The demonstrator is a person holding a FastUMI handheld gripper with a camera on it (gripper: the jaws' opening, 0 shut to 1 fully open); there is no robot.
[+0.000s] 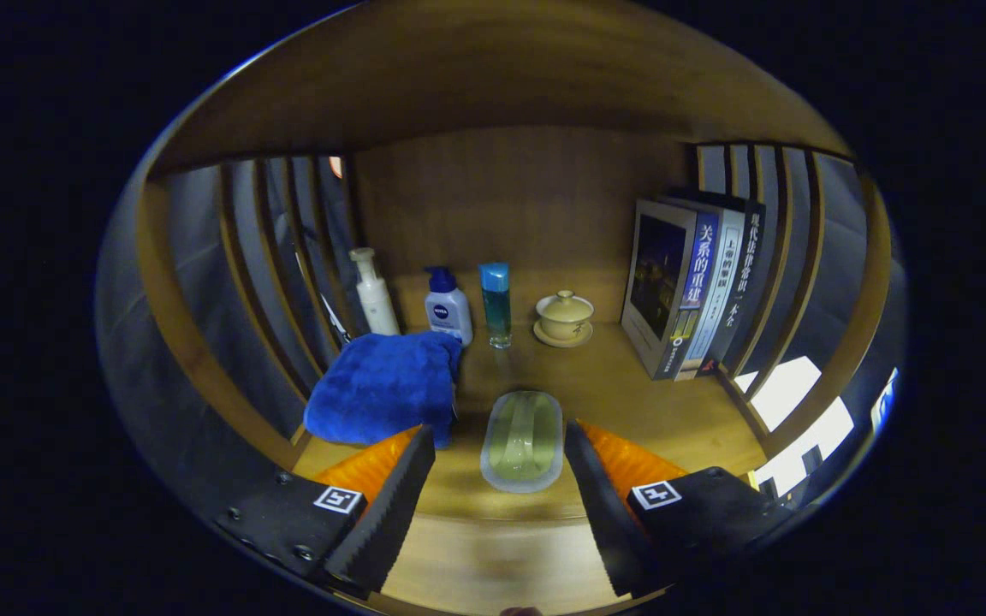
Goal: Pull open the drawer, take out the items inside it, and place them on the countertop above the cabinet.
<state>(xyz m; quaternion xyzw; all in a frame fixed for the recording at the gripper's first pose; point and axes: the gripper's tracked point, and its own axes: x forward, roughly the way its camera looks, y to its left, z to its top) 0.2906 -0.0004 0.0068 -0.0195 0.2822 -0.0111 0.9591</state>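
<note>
**Q:** so where were you in the task at that point? drawer open yet?

**A:** Hard to say about the drawer, I couldn't see it from the tool cam. What I had was the tool spread wide, holding nothing, with a pale green soap-dish-looking thing lying flat on the desk right between the two fingers, not touching either one. My read was that I was at the placing end of a cycle: that item sat on the countertop with the jaws apart around it. The blue towel was bunched just left of it, close to the left finger.

**Q:** and next?

**A:** I figured the move was to back straight out without clipping the dish or dragging the towel, then drop down to the drawer for whatever was left. No way to tell from there how much remained inside.

**Q:** what was the desk like?

**A:** Brown wood, a nook with a wooden back panel and a wooden top overhead, slatted sides left and right. Along the far side stood a white pump bottle, a blue-capped lotion bottle, a clear blue bottle and a lidded tea cup on a saucer. A row of books stood at far right. The room was dim, with bright patches showing through the right slats.
</note>
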